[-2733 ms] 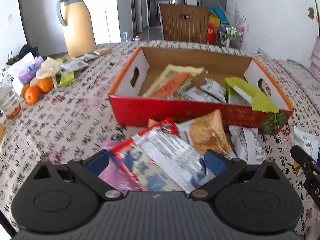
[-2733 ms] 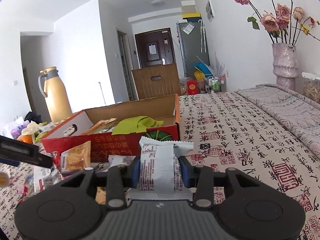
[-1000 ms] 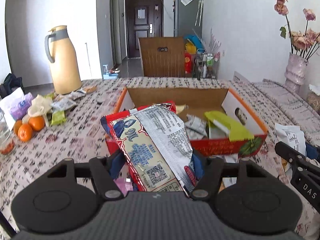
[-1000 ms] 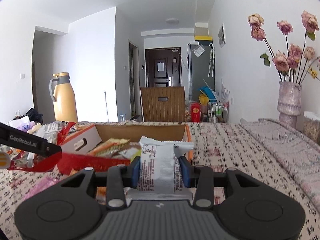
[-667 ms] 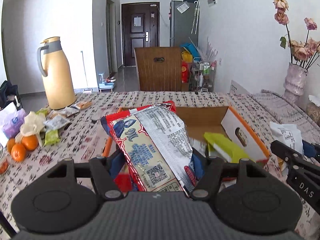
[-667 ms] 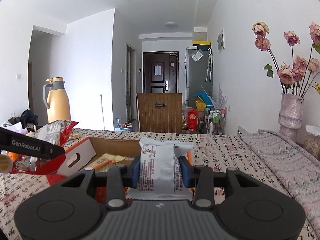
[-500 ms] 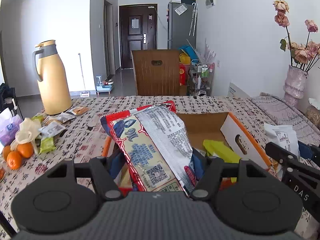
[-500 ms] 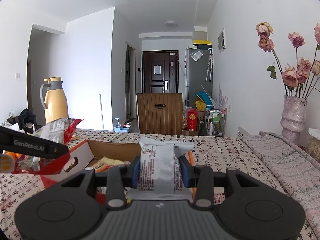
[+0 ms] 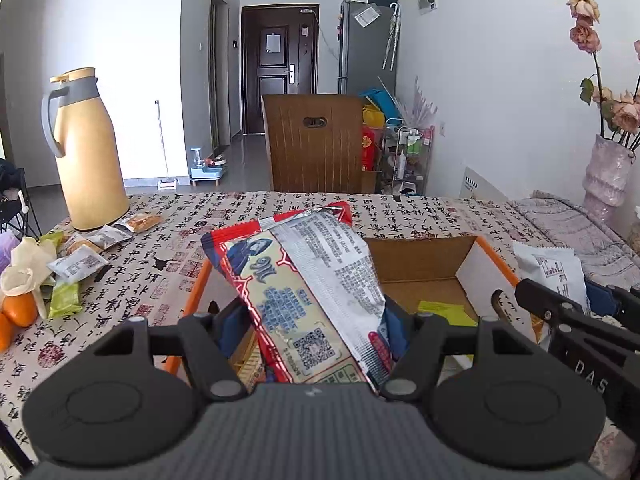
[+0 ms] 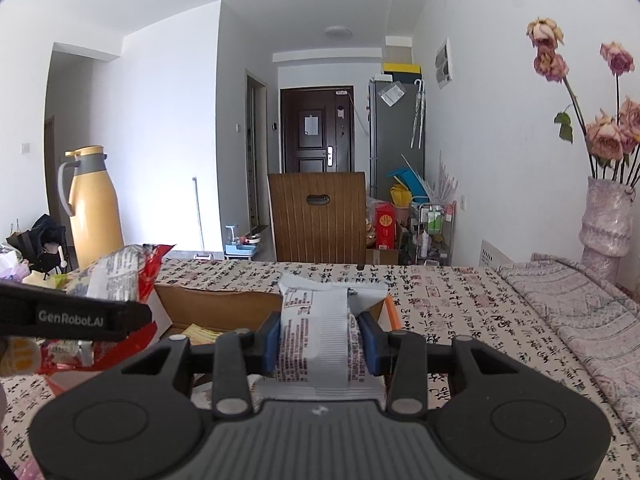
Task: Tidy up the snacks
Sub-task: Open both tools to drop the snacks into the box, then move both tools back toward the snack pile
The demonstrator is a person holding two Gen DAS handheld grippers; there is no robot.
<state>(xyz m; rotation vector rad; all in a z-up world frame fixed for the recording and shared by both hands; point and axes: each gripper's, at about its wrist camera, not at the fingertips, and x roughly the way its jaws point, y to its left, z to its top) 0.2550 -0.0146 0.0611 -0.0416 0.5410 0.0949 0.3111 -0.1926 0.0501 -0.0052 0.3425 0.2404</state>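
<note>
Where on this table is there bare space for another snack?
Bare cloth lies between the cardboard box and the table's far edge, and right of it toward the vase. The corner beside the yellow jug is crowded with packets and oranges.

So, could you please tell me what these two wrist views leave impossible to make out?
- Left wrist view: most of the open cardboard box floor, hidden by the large red and silver snack bag.
- Left wrist view: the orange fruits, cut by the left edge.
- Right wrist view: the small white wrapper, its print too small to read.
</note>
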